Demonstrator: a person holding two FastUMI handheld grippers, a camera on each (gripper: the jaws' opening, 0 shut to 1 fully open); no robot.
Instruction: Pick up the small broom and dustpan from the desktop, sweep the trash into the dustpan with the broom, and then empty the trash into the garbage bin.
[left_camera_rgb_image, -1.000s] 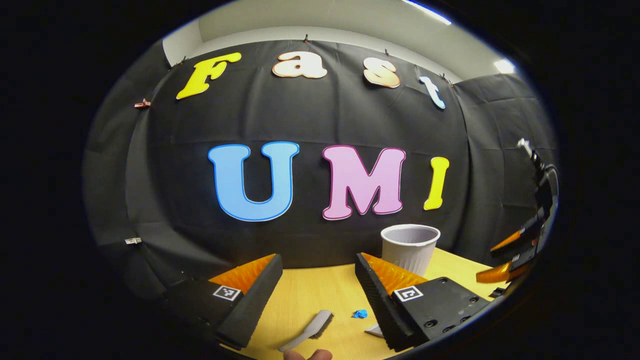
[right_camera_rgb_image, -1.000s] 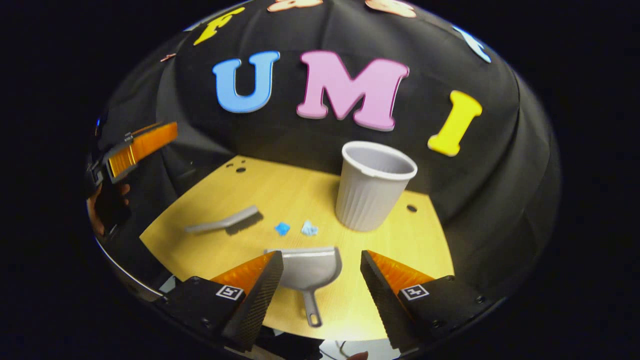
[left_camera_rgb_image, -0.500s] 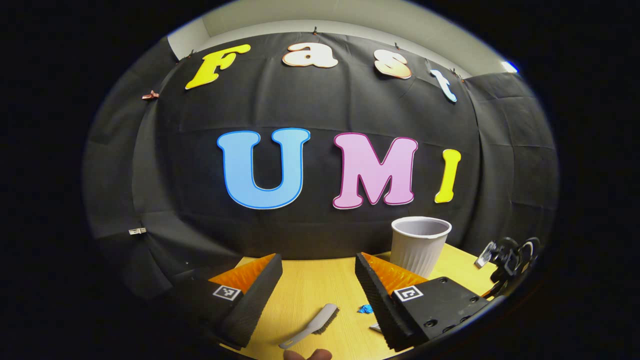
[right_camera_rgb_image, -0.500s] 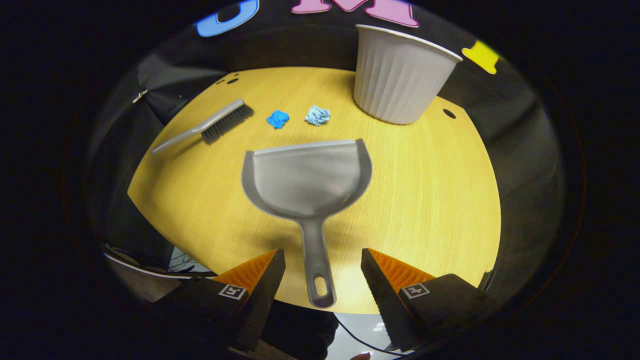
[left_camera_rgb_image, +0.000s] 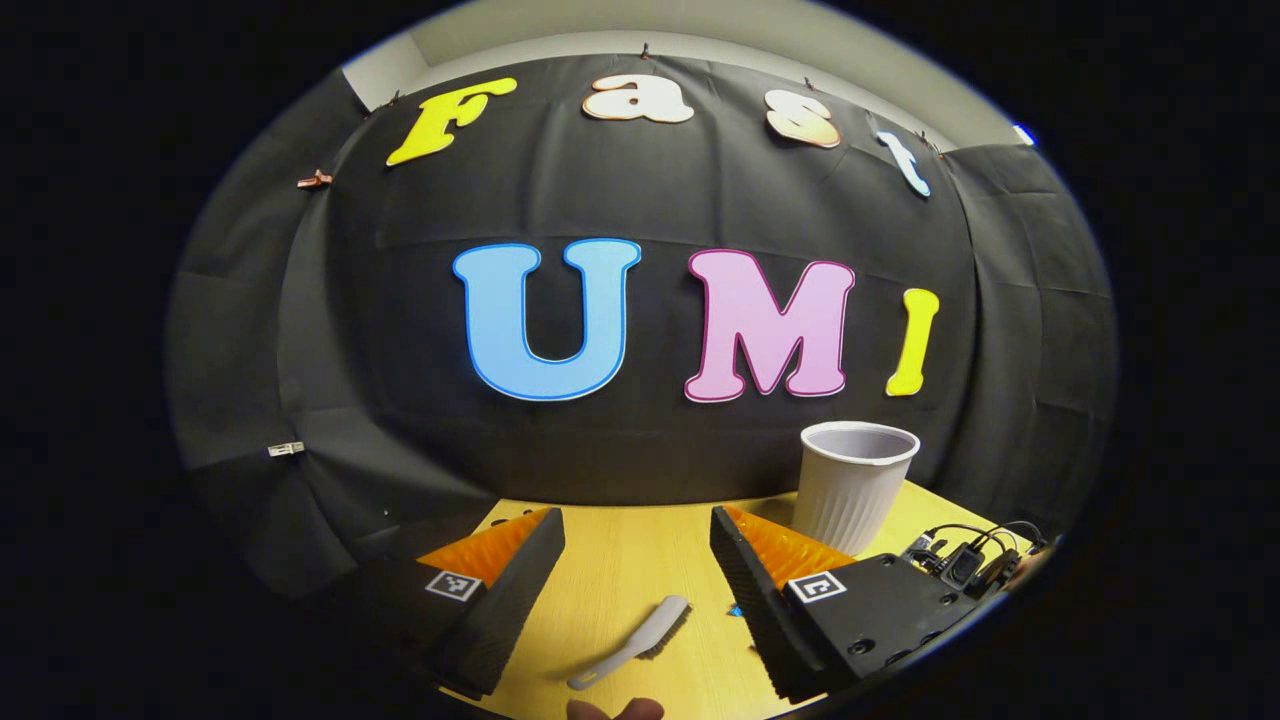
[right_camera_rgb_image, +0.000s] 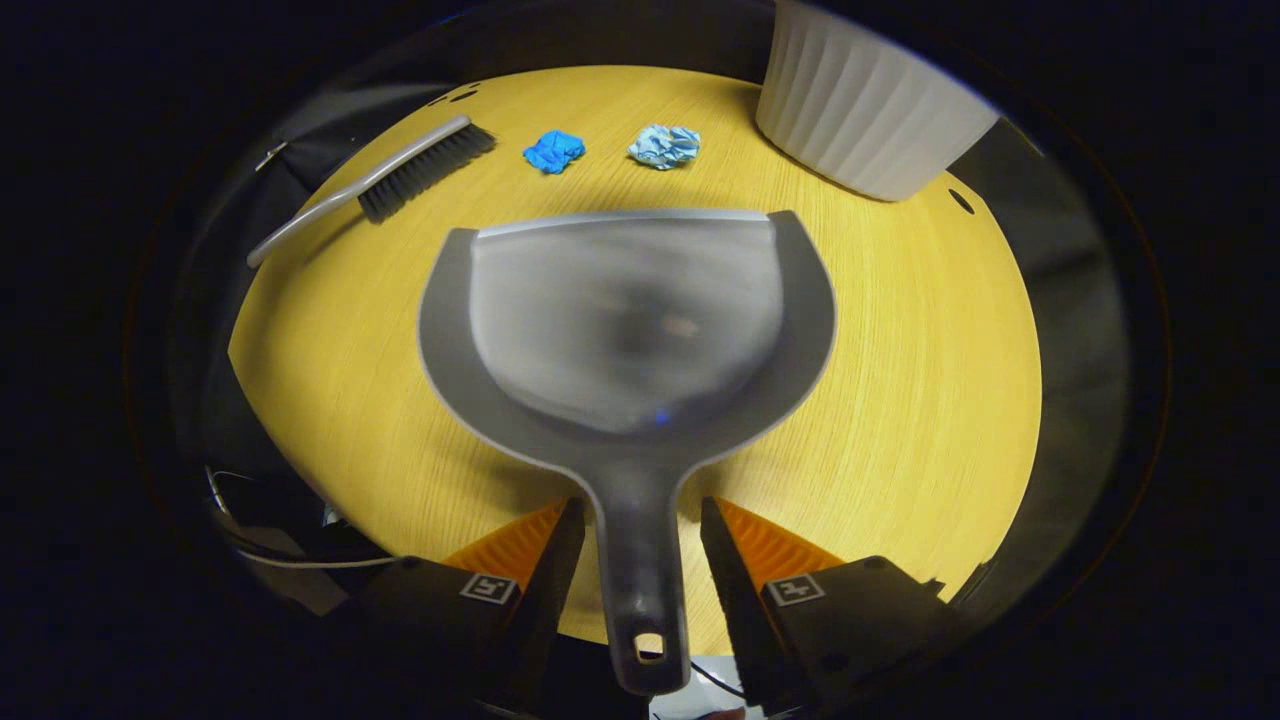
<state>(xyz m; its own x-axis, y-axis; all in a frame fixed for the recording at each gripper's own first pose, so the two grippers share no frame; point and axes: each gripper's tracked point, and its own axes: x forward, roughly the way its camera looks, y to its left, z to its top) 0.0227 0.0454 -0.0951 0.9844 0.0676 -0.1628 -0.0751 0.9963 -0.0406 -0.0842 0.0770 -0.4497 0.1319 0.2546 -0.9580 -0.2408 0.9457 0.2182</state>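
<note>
Straddling the grey dustpan (right_camera_rgb_image: 625, 320) handle, the right gripper (right_camera_rgb_image: 633, 560) stands spread; the left gripper (left_camera_rgb_image: 637, 560) gapes above the small broom (left_camera_rgb_image: 633, 641).

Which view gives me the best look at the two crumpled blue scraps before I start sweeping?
The right gripper view: both the dark blue scrap and the pale blue scrap lie in full sight past the dustpan's front edge. In the left gripper view, just a sliver of blue peeks beside that hand-held gripper's finger.

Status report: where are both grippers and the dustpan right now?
Right gripper open, astride dustpan handle, not clamped. Left gripper open above broom. Two paper scraps ahead of pan, bin beyond. Nothing blocking.
</note>
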